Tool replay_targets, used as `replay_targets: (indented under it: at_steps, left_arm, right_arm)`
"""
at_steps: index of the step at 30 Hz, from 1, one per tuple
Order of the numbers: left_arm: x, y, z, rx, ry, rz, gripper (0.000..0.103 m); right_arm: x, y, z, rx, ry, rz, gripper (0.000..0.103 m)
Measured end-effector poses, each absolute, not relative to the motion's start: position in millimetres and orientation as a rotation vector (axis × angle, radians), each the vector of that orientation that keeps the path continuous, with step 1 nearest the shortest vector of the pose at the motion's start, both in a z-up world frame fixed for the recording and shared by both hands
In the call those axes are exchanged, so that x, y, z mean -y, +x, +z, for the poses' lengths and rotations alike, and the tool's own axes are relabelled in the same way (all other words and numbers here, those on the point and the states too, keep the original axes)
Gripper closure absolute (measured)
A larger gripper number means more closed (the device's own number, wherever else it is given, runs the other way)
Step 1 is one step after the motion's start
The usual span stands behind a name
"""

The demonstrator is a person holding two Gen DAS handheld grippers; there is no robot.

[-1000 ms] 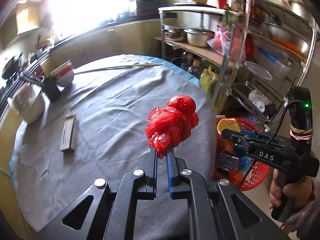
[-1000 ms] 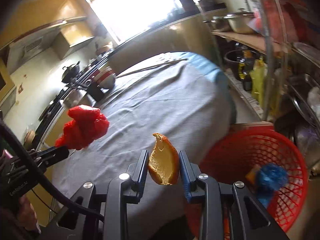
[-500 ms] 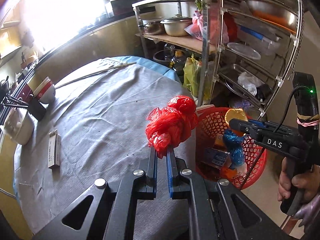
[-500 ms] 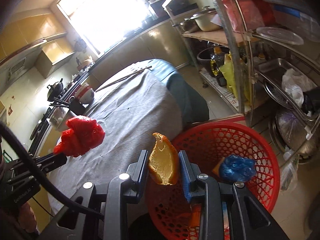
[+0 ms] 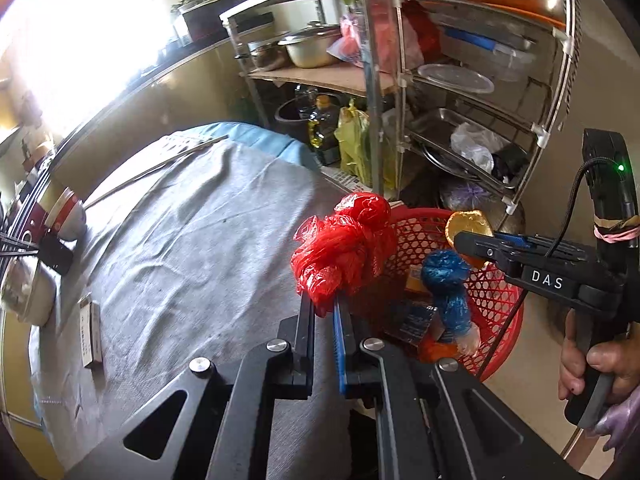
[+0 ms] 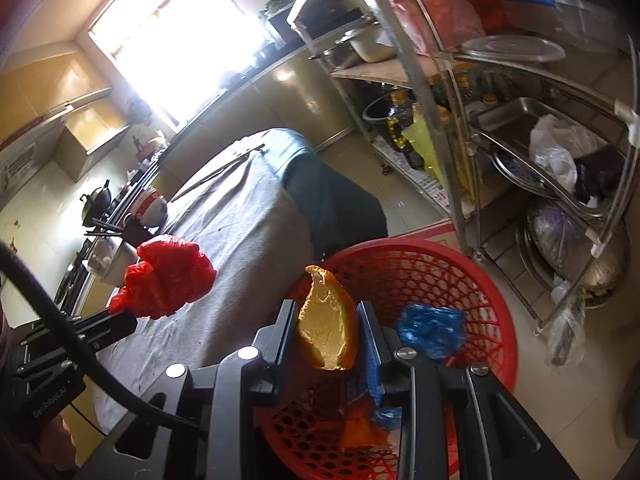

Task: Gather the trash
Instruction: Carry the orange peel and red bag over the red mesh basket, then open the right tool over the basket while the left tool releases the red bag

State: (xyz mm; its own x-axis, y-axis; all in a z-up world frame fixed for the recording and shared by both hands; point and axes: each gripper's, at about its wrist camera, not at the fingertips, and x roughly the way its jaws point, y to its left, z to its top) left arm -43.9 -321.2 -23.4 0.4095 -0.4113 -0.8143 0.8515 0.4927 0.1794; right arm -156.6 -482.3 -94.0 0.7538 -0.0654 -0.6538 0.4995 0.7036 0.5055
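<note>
Peel [image 6: 329, 328] pinched in right gripper [image 6: 327, 334], held level above basket [image 6: 486, 292] | left gripper [image 5: 325, 312] clamps red bag [image 5: 346, 248], table [image 5: 200, 240] below jaws

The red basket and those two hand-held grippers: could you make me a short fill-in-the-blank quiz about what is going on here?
1. The left hand-held gripper is shut on a crumpled ____ plastic bag.
2. The right hand-held gripper holds an orange peel directly above the red ____.
3. Inside the basket lies a crumpled ____ bag.

Missing words: red; basket; blue
</note>
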Motion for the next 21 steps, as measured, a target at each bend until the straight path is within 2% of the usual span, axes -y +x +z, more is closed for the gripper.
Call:
replay_targets:
  at_steps: [16,19,21]
  left_arm:
    - [352,-57,-46,-0.829,0.697,-0.938,0.094]
    - [352,-54,-50,-0.869,0.659,-0.99,0.092]
    - [351,-51,-52,-0.893,0.64,-1.005,0.085]
  right_arm:
    - [503,-173,-114,-0.664,0.813,-0.382,0.068]
    - [506,-175,-119,-0.67,0.84,-0.391,0.066]
    - [509,-175,-122,-0.685,0.865,-0.388,0.061]
